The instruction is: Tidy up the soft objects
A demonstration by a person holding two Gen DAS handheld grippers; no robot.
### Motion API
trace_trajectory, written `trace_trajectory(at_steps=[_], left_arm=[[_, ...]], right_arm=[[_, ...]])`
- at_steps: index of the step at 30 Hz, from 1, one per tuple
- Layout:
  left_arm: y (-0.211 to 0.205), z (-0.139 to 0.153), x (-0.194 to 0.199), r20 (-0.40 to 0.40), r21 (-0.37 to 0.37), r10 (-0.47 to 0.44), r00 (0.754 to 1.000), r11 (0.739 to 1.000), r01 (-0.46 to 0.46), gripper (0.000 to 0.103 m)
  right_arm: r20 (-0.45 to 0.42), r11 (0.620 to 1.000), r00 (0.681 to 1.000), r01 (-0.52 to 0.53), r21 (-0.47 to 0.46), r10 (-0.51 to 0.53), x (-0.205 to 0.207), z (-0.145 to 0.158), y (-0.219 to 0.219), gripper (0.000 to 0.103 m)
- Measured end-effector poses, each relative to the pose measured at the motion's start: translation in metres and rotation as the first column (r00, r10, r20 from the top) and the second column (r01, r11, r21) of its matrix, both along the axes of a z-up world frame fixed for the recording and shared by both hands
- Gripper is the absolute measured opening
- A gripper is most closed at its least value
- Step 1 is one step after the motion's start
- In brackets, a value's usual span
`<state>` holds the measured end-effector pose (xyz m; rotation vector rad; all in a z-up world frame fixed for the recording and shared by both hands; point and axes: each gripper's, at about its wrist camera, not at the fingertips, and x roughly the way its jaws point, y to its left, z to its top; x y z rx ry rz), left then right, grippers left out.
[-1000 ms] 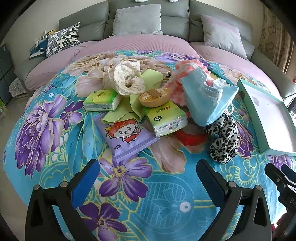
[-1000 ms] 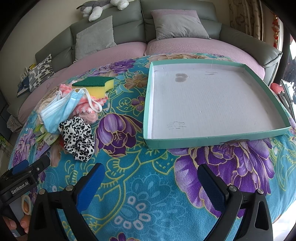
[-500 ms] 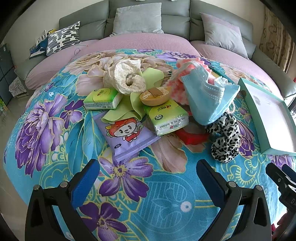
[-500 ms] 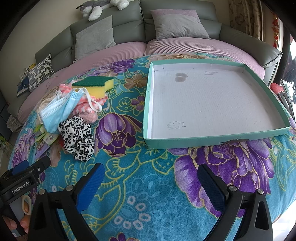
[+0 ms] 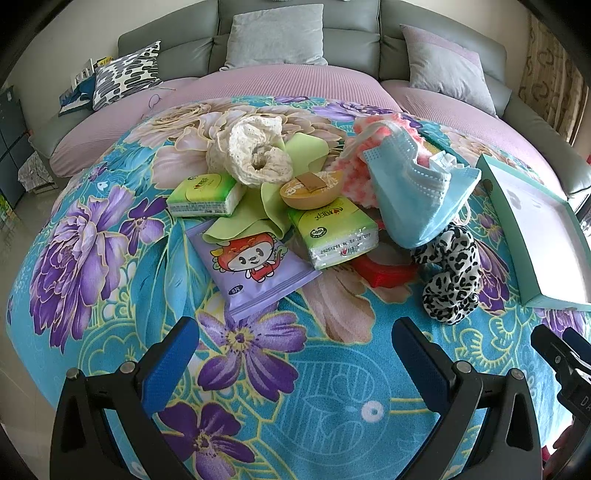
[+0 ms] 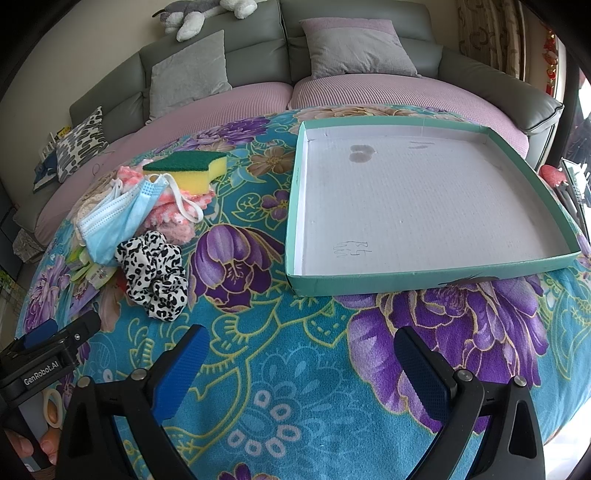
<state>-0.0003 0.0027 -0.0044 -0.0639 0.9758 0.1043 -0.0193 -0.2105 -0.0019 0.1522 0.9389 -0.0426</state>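
1. Your left gripper (image 5: 295,350) is wide open and holds nothing. It hangs over the flowery blanket (image 5: 332,387).
2. Your right gripper (image 6: 301,360) is wide open too, with nothing in it.
3. In the left view, one purple cartoon pack (image 5: 251,266) lies nearest, at about 12 o'clock from your left gripper.
4. One black-and-white spotted scrunchie (image 5: 448,273) lies at about 1 o'clock, with one red thing (image 5: 384,271) just to its left, partly under the pile.
5. Two green tissue packs sit a bit farther: one green tissue pack (image 5: 334,230) at 12 o'clock and another green tissue pack (image 5: 203,195) at 11 o'clock.
6. Between them lies one light green cloth (image 5: 255,218), and one small round tan thing (image 5: 310,188) sits on it.
7. One blue face mask (image 5: 413,195) lies at 1 o'clock, resting on one pink fluffy thing (image 5: 354,173).
8. One cream lace scrunchie (image 5: 255,151) is the farthest in the pile.
9. In the right view, one yellow-and-green sponge (image 6: 192,168) sits on top of the pink fluff, at 11 o'clock.
10. One teal box lid (image 6: 424,275) lies at 12 to 1 o'clock from your right gripper, with nothing inside.
11. Far back is one grey sofa (image 6: 258,48) with one toy animal (image 6: 199,14) on top.
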Motion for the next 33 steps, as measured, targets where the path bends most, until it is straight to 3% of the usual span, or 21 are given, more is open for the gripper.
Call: trace_trajectory(at_steps=[14, 20, 33], left_arm=[[0.005, 0.0, -0.005, 0.004, -0.019, 0.005, 1.0, 1.0, -0.005, 0.103], [0.021, 0.009, -0.007, 0.016, -0.024, 0.015, 1.0, 1.0, -0.015, 0.103], [0.055, 0.048, 0.005, 0.096, -0.036, 0.028, 0.995, 0.999, -0.025, 0.103]], right_arm=[[-0.003, 1.0, 1.0, -0.009, 0.0, 0.009, 0.0, -0.003, 0.002, 0.101], [0.092, 0.998, 0.994, -0.054, 0.014, 0.053, -0.007, 0.015, 0.009, 0.101], [0.185, 0.982, 0.964, -0.189, -0.024, 0.19, 0.01, 0.046, 0.051, 0.101]])
